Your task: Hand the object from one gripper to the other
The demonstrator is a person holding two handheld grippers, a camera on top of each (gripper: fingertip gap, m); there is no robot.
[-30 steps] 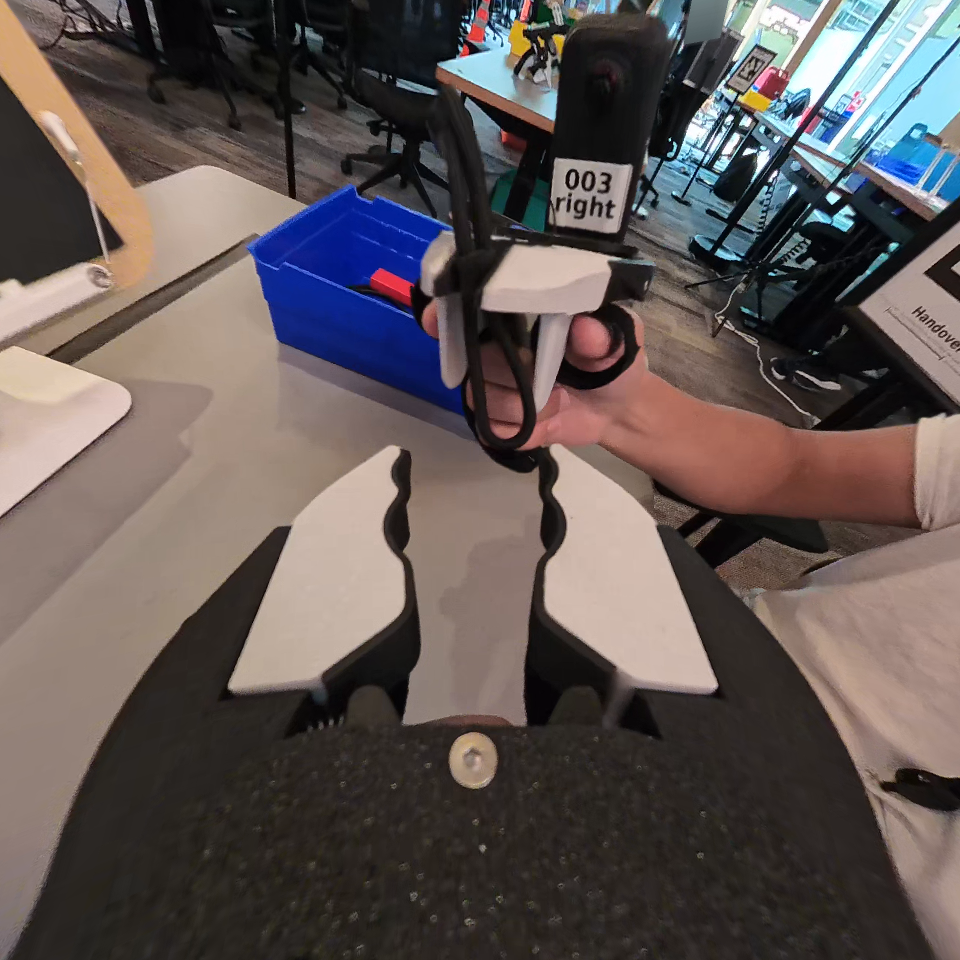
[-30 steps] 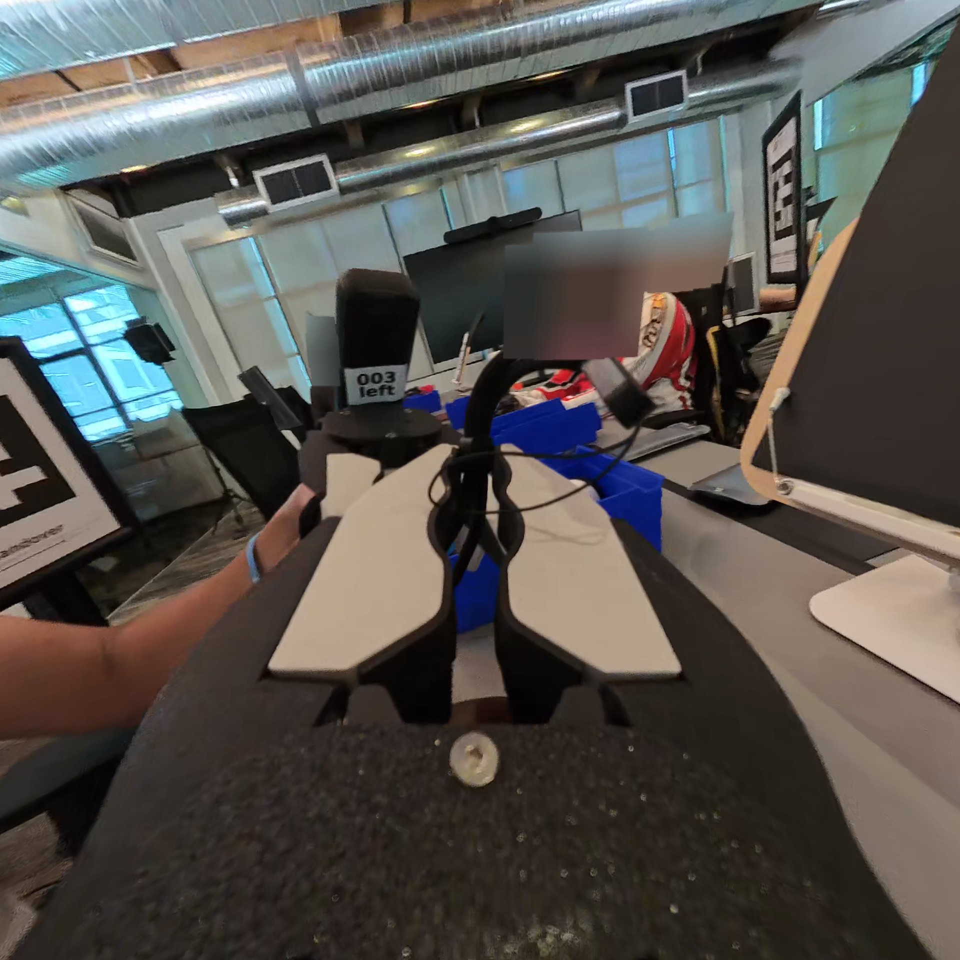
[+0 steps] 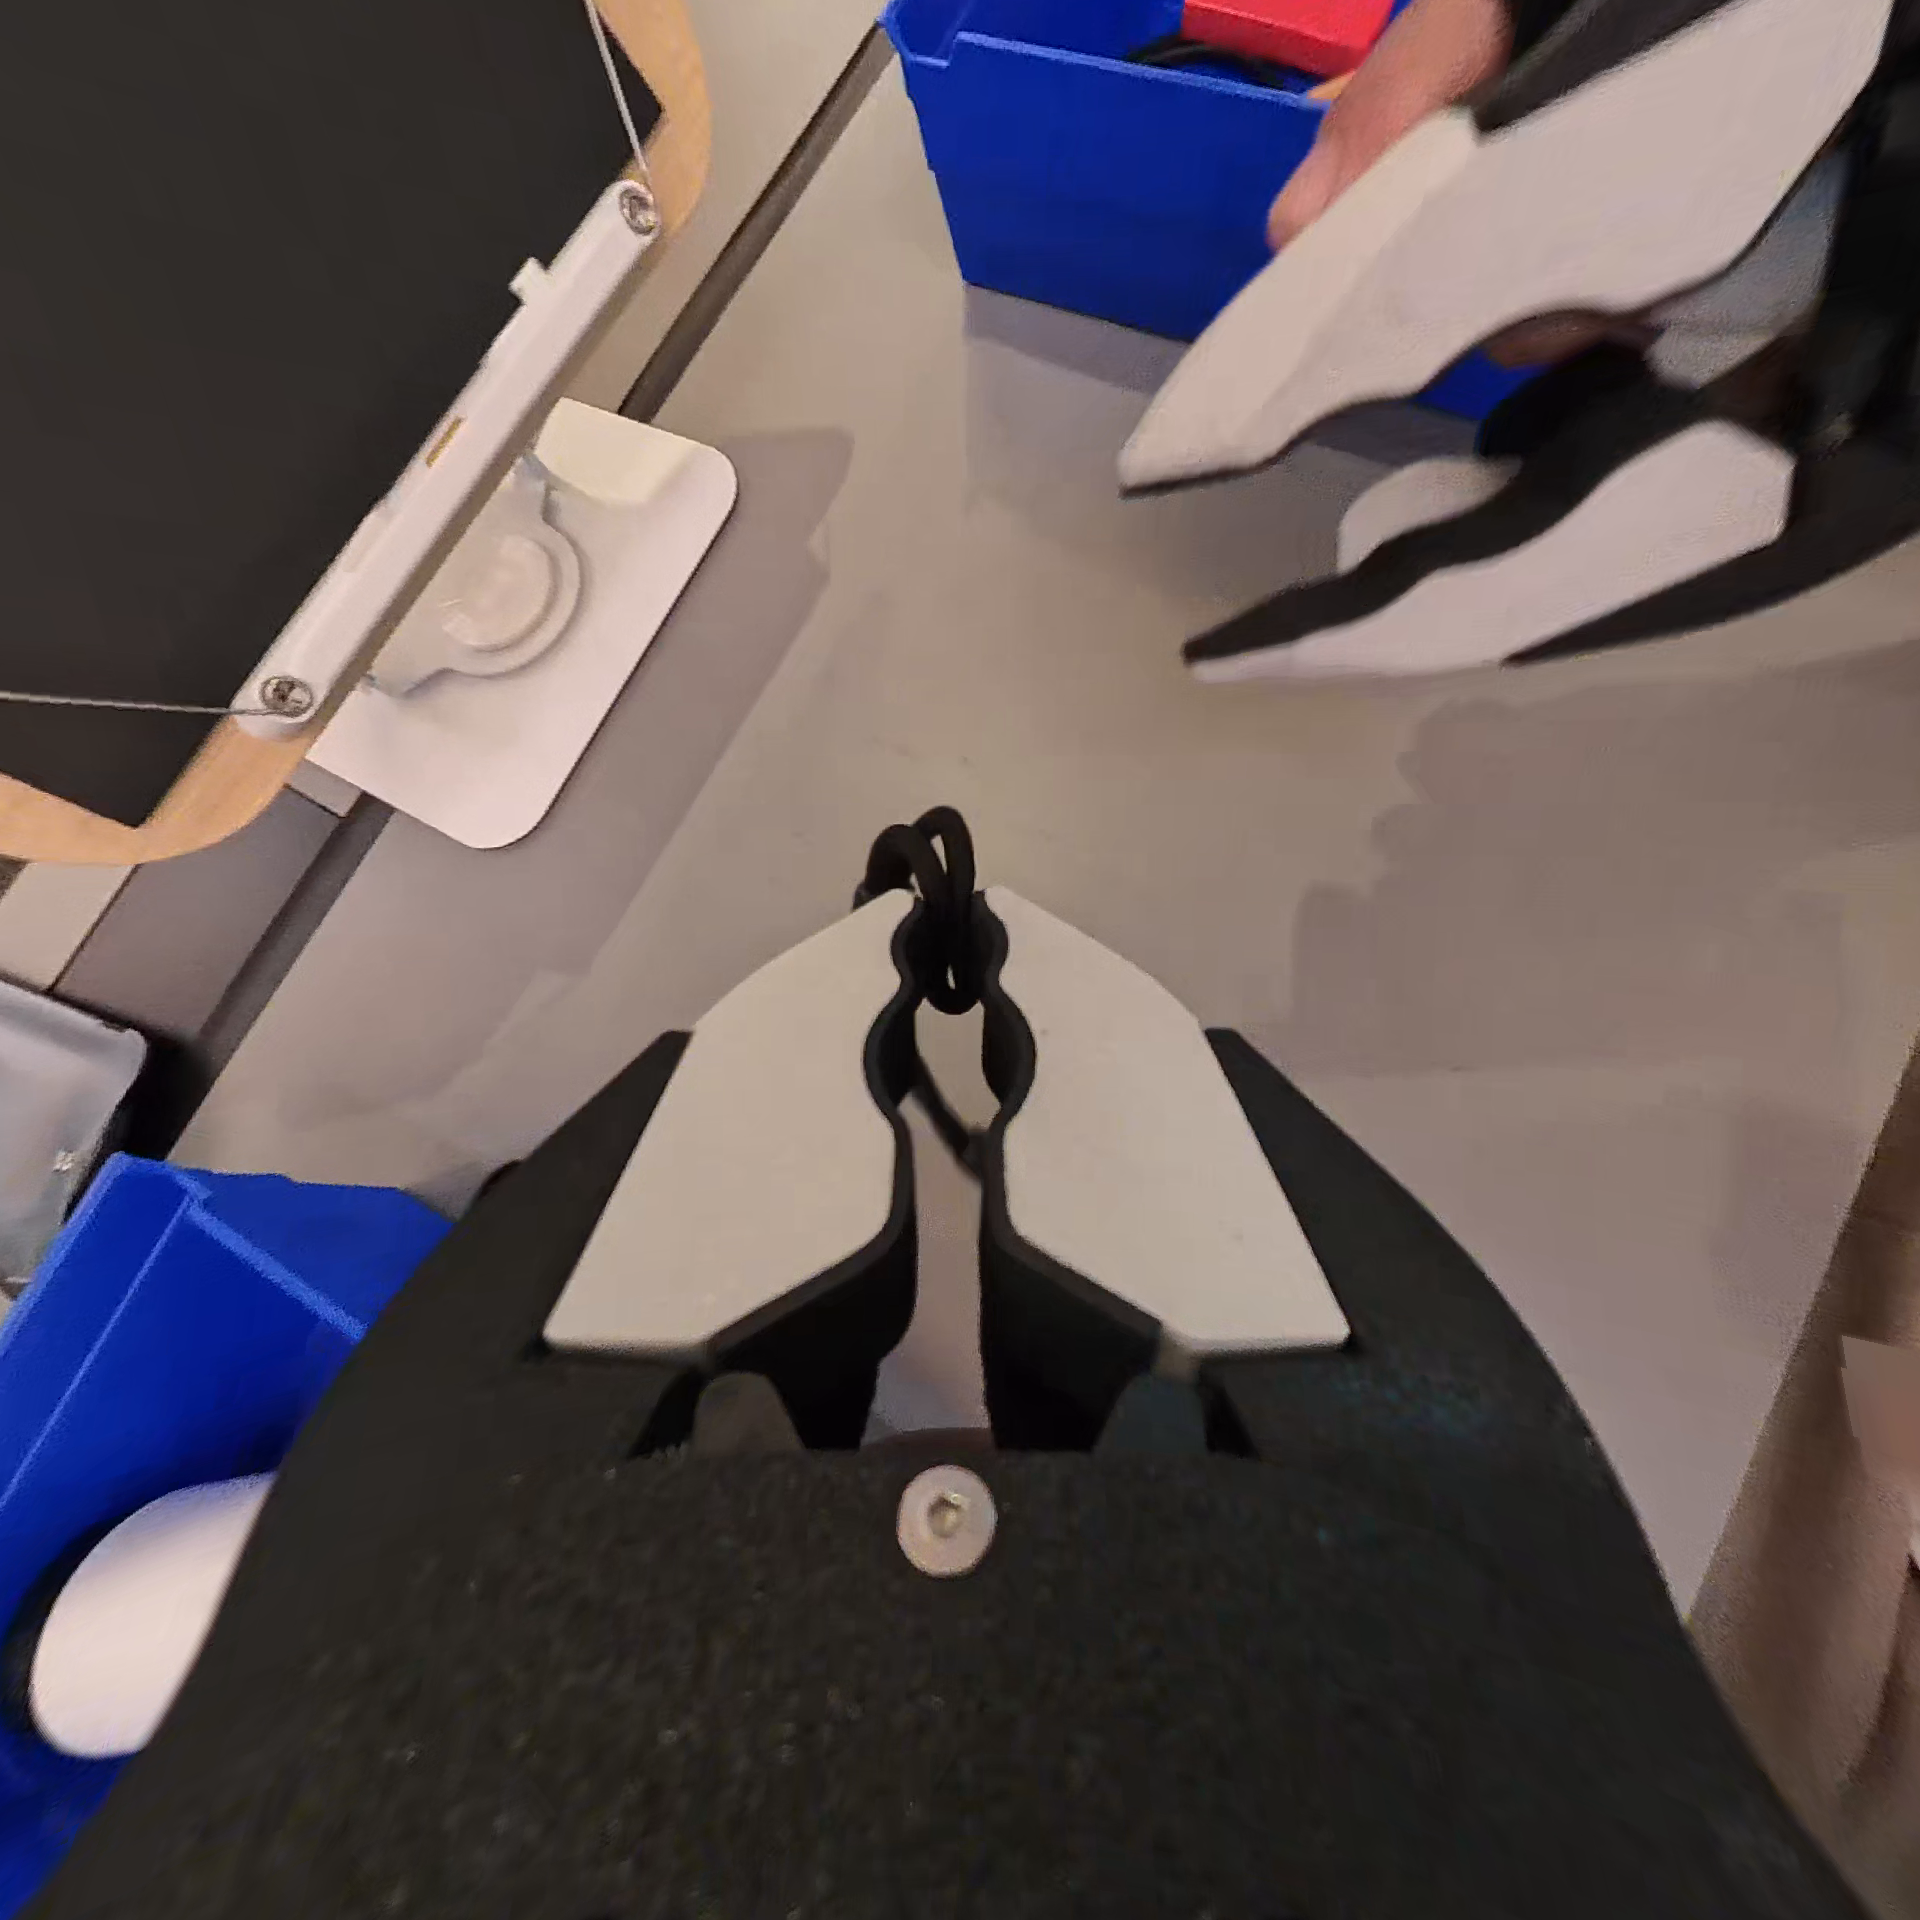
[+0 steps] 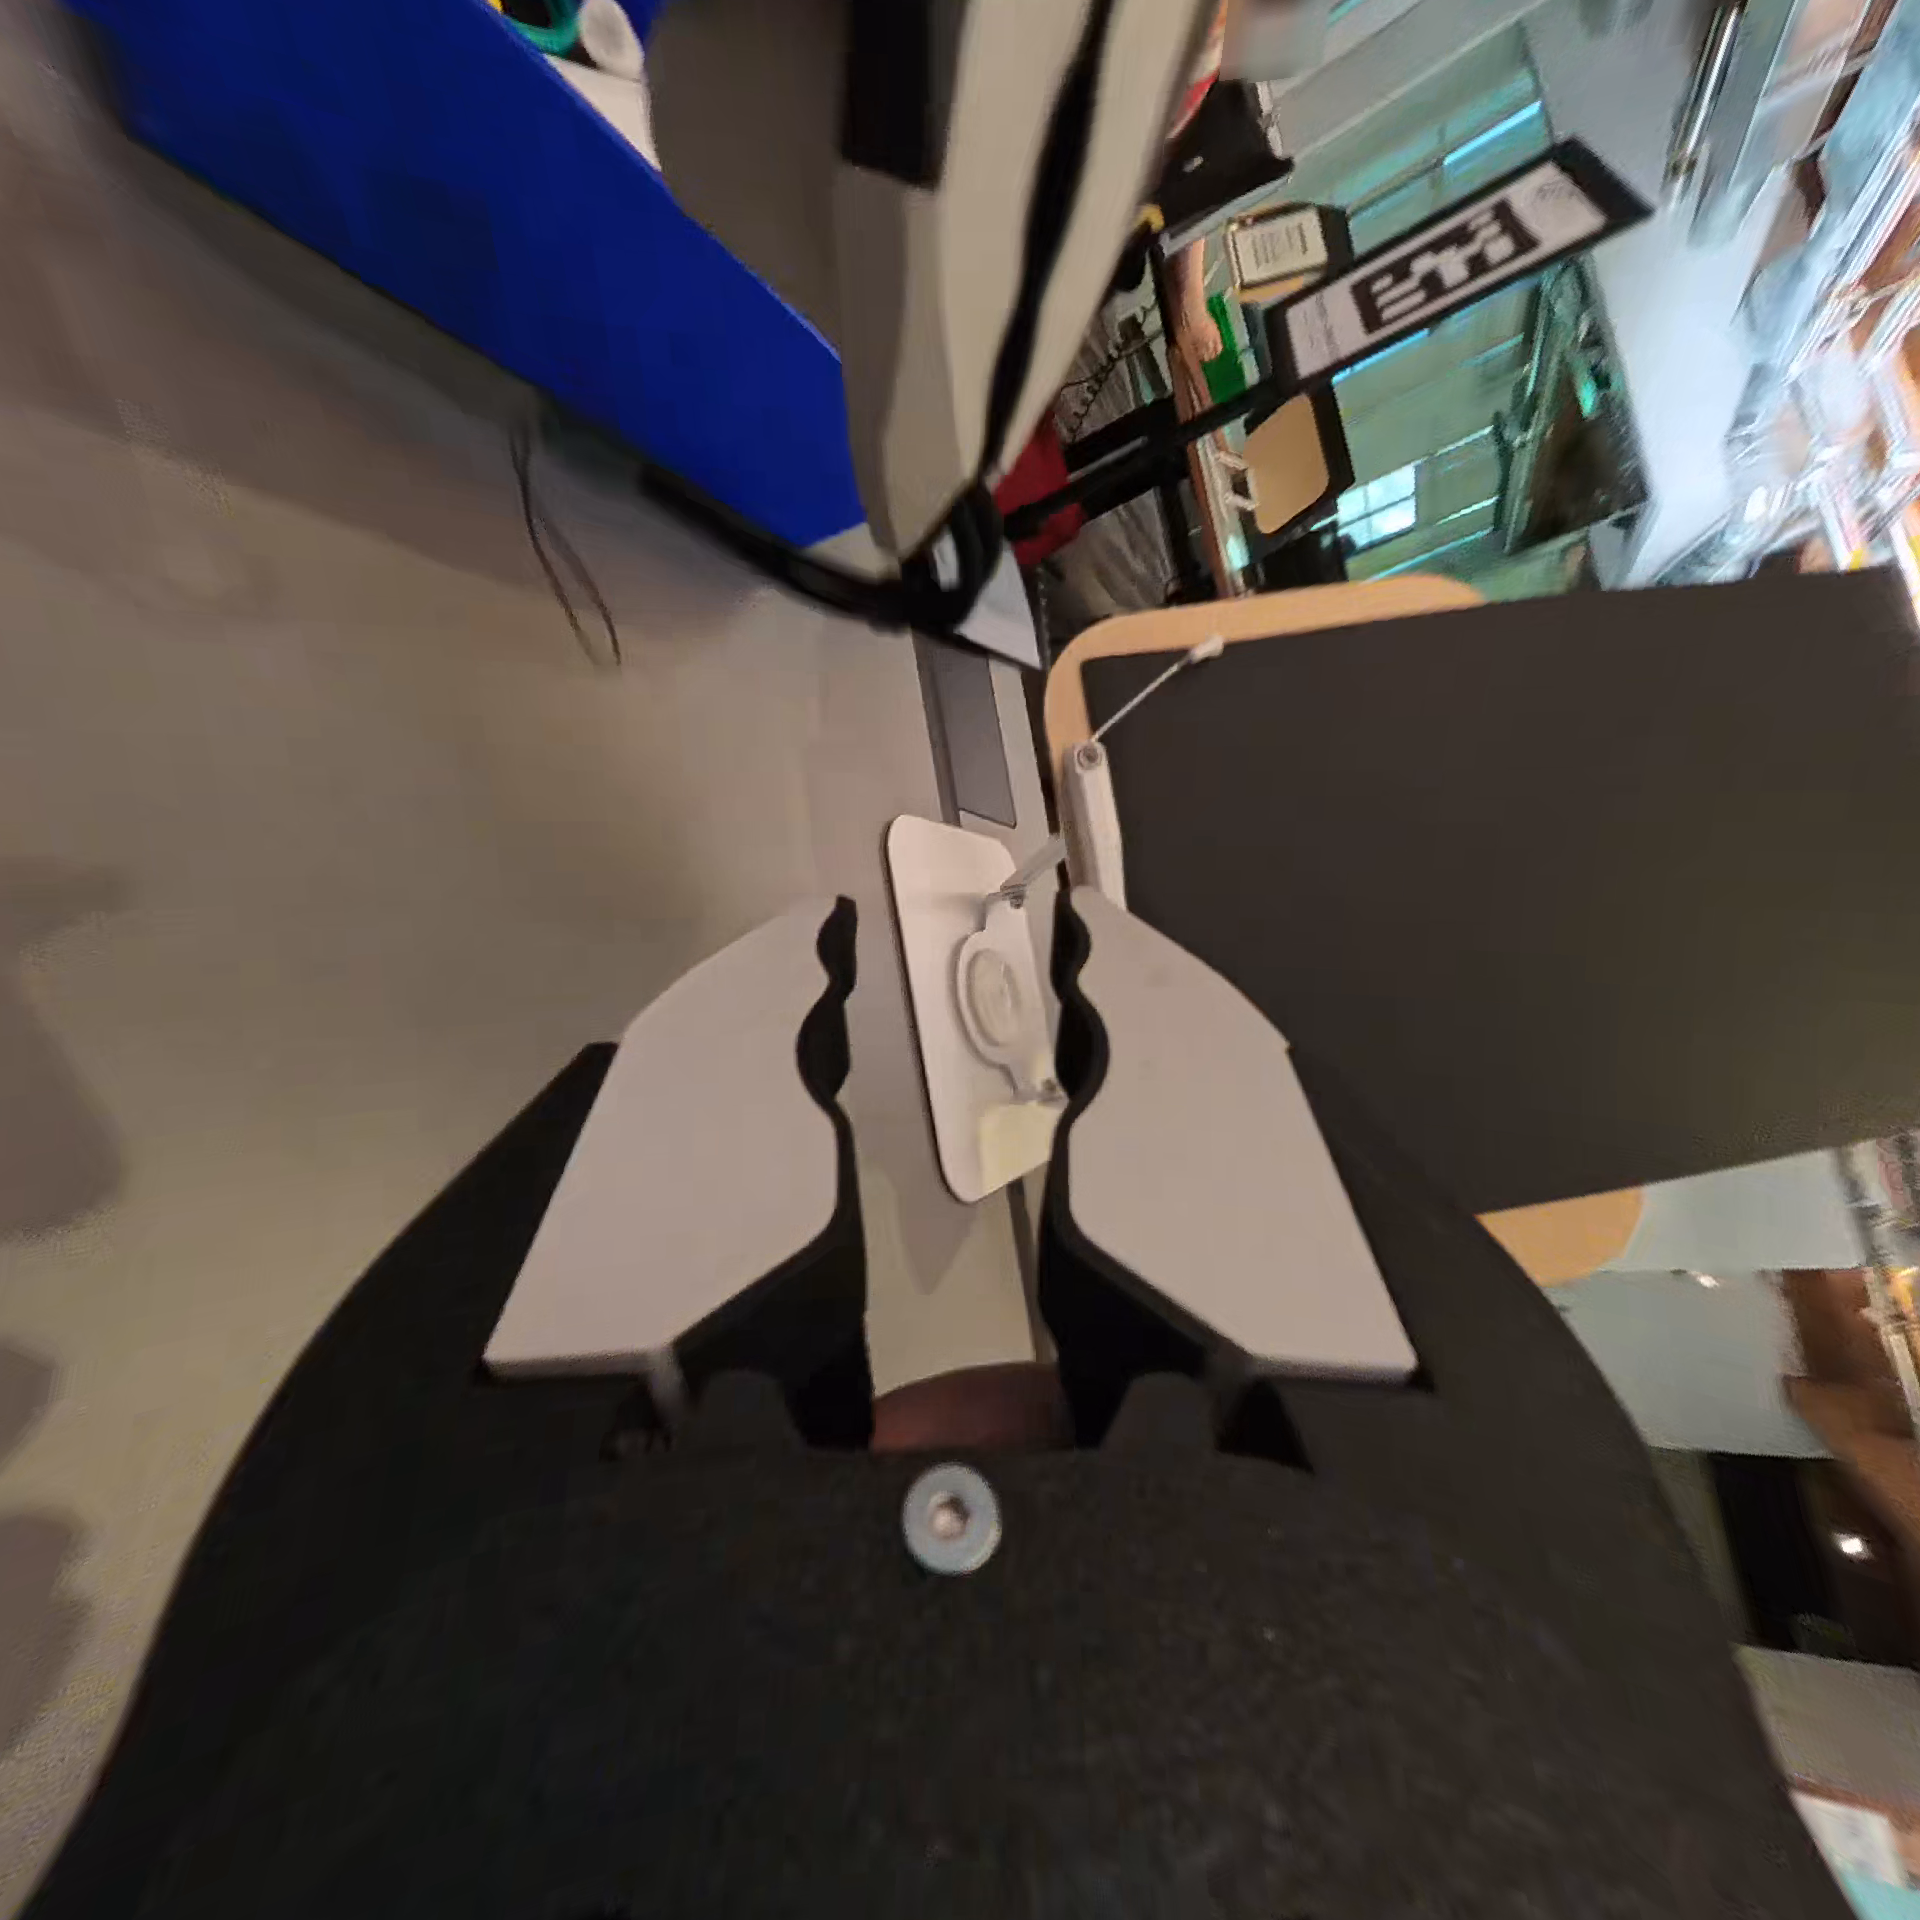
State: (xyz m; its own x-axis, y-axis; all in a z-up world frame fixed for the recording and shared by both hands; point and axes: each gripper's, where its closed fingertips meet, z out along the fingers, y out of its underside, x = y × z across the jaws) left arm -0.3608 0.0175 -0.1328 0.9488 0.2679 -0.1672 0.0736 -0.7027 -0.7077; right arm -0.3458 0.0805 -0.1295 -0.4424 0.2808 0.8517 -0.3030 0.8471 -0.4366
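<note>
1. Cable (image 3: 940,935), black, looped, sits pinched between my left gripper (image 3: 943,909) jaws near the tips; a loop pokes out past them, above the grey tabletop (image 3: 1039,727).
2. Left jaws: clamped on the cable, small gap further back.
3. Right gripper (image 4: 951,935): jaws apart, nothing between them; only tabletop and a white stand base (image 4: 971,1029) visible thru the gap.
4. In left wrist view, right gripper shows upper right, blurred, well apart from the cable, fingers spread.
5. In right wrist view, left gripper hangs at top w/ the cable bunched at its tip, blurred.
6. Blue bin (image 3: 1091,197) at far side of tabletop, red item (image 3: 1288,26) inside. Second blue bin (image 3: 156,1351) at lower left.
7. Dark panel w/ wooden rim (image 3: 665,135) stands on the white base, left of me.
</note>
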